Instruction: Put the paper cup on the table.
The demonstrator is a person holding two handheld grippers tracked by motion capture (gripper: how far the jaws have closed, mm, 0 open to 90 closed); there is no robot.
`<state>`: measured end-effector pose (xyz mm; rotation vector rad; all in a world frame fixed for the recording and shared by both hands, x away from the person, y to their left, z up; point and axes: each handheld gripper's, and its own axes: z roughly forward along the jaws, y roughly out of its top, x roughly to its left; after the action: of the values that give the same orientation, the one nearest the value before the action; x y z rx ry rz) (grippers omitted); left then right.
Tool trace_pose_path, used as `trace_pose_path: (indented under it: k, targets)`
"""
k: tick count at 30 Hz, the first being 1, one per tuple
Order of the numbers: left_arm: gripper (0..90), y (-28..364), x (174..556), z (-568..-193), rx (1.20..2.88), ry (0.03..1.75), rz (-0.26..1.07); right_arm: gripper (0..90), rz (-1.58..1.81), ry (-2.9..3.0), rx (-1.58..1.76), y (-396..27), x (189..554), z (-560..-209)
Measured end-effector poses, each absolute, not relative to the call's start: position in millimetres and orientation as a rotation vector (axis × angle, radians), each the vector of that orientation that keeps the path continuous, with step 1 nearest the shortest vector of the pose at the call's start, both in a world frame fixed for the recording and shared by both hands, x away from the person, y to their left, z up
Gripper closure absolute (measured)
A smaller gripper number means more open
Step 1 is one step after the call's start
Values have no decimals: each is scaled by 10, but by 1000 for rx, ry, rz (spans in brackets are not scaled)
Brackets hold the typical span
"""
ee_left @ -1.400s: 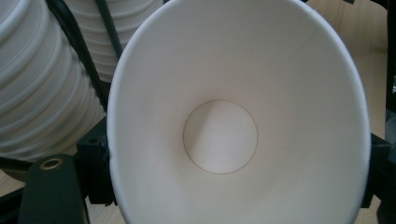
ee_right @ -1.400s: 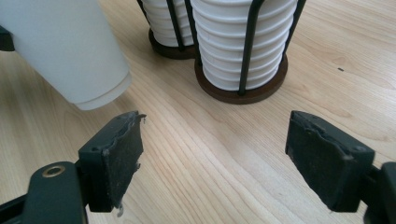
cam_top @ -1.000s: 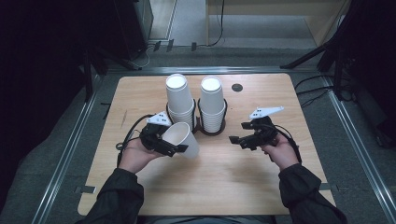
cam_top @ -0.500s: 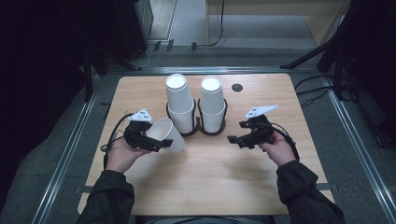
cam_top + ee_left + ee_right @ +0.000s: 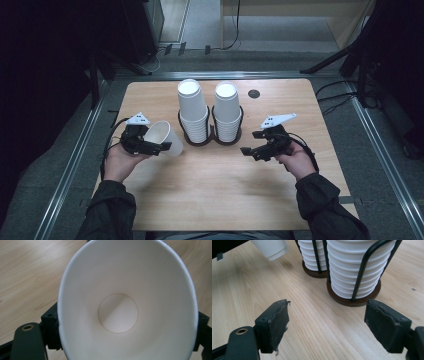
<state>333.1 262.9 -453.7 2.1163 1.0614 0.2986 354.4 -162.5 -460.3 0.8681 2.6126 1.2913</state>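
Left tongs (image 5: pixel 159 147): clamping a single paper cup (image 5: pixel 164 137) by its wall, the two pads pressing on opposite sides of it, as the left gripper view is showing.
Cup's place: being held above the bench (image 5: pixel 210 200), just to the left of the left stack (image 5: pixel 193 112) and apart from it.
Cup's long axis: lying tilted, mouth facing back toward the left hand, base pointing toward the stacks.
Cup's contents: showing a bare white bottom (image 5: pixel 117 313), nothing inside.
Right tongs (image 5: pixel 248 150): standing wide with nothing between them, hovering over bare wood.
Nearer hand: the right tongs are pointing at the foot of the right stack (image 5: pixel 354 267), which is the closer one to them.
Holders: two black wire racks (image 5: pixel 239 117) on round bases are each carrying a tall stack of nested cups.
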Motion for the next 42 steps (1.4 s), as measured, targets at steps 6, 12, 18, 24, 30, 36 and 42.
trace_pose_path:
  k: [6,12,18,24,30,36,42]
  targets:
    - [162,2757,3448,-4555,2096,1099,295,198,1257,2626,857,-1621,3517,-4641]
    - [161,2859,3589,-4542,2116,1146,315,198,1235,2637,843,-1567,3468,-4691]
    - [162,2961,3734,-4522,2114,1187,332,198,1209,2635,873,-1615,3443,-4733]
    - [161,3089,3882,-4510,2118,1238,349,198,1204,2623,897,-1696,3429,-4762]
    - [155,3201,4035,-4574,2126,1313,355,198,1168,2626,914,-1735,3384,-4789]
    - [144,3204,4122,-4640,2165,1337,376,198,1160,2622,918,-1745,3362,-4785]
    - [123,3146,4109,-4690,2195,1344,408,198,1159,2628,911,-1732,3364,-4785]
